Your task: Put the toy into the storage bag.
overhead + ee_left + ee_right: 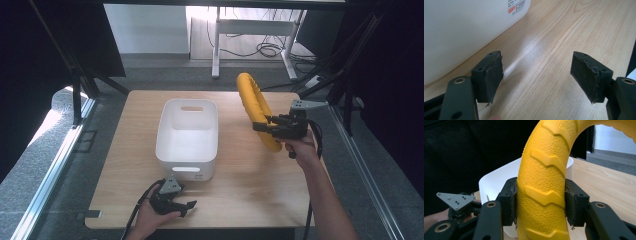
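Right now, ring: the yellow ring (256, 110) stands on edge above the worktop (240, 185), clamped in the right gripper (264, 126) jaws.
Bin: white bin (187, 135) lies at nine o'clock from the ring, just beside it.
Left gripper (189, 206): jaws wide, empty, resting near the bin's front wall.
Hidden: ring's lower arc behind the jaws.

A: Bright at the back of the high view, daylight washing the floor beyond the table (240, 200); dark, near black, at both sides.
B: Soft all over there, rather low in detail. Pale sheen across the wood grain in the left gripper view, white bin (461, 30) blown out and blurred.
A: Sharp on the yellow ring (544, 182) up close, texture crisp, evenly lit. Murky black backdrop behind, far corner hazy.
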The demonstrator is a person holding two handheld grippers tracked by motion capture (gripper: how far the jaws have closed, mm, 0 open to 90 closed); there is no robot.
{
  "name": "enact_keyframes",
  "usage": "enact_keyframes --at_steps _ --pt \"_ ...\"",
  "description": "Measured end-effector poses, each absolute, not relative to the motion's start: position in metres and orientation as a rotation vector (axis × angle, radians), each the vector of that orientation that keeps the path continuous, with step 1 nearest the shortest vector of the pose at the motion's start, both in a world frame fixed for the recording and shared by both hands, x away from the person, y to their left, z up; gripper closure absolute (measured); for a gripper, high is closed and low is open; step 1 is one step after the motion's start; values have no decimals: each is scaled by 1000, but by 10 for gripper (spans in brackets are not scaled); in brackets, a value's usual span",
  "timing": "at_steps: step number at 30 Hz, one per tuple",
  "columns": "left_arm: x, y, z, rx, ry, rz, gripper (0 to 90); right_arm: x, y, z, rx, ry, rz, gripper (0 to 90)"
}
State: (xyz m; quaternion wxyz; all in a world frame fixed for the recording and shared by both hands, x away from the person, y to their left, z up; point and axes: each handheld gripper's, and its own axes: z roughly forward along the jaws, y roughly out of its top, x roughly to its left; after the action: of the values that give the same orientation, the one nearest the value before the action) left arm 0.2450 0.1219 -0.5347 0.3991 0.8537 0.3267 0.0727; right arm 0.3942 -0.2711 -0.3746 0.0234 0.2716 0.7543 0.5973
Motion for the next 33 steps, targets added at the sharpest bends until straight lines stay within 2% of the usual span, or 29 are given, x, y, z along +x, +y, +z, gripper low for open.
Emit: enact_keyframes --at_steps 12,33 --pt "245 122 -534 2167 822 189 260 385 -266 -369 804 2314 1870 515" --pt "245 122 -534 2167 819 188 260 372 -233 -339 679 2265 1947 514"
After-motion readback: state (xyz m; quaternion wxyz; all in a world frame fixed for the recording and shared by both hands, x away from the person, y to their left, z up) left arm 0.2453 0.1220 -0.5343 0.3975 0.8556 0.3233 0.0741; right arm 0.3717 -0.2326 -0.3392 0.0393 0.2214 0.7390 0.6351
